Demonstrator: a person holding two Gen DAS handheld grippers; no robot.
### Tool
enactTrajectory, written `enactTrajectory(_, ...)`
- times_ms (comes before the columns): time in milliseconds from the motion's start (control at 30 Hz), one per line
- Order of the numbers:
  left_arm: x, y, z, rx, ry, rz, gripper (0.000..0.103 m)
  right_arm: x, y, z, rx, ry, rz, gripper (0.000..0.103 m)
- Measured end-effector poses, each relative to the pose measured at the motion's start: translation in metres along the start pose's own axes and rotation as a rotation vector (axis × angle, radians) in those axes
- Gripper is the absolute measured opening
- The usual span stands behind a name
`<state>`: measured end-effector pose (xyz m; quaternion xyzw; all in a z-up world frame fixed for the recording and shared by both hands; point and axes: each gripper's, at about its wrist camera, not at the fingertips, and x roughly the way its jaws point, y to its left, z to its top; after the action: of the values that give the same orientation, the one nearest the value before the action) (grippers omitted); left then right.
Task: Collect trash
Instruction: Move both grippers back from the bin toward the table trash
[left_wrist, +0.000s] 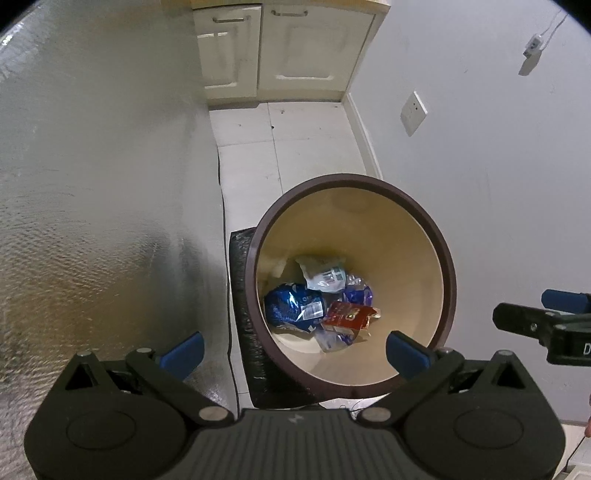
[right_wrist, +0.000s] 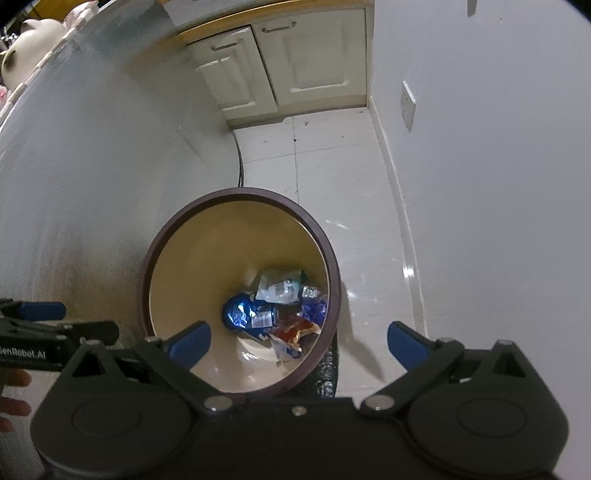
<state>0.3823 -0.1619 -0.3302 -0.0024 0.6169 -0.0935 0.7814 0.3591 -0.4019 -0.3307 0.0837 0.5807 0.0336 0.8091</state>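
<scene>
1. Wrappers (left_wrist: 317, 306) lie at the bottom of a round brown-rimmed bin (left_wrist: 255, 254), below and ahead of both tongs
2. Left gripper (left_wrist: 293, 349) hangs over the bin, blue fingers spread wide, holding nothing
3. Right gripper (right_wrist: 299, 341) likewise stands fully open and empty above the bin's rim, beside the left

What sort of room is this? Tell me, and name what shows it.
Probably a home kitchen: cream cabinet doors under a countertop, a white tiled floor, and a round bin holding snack wrappers.
</scene>
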Motion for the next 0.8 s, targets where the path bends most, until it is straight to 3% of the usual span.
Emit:
enactTrajectory(433,-0.050,-0.008,-0.020,0.004,-0.056,-0.010,0.103,-0.050,0.008,-0.021,-0.015,-0.025,-0.027,0.103)
enactTrajectory(800,-0.119,-0.010,-0.047,-0.002,-0.172,-0.015,0.103,-0.104,0.015,-0.043,-0.004,-0.080,-0.045,0.103)
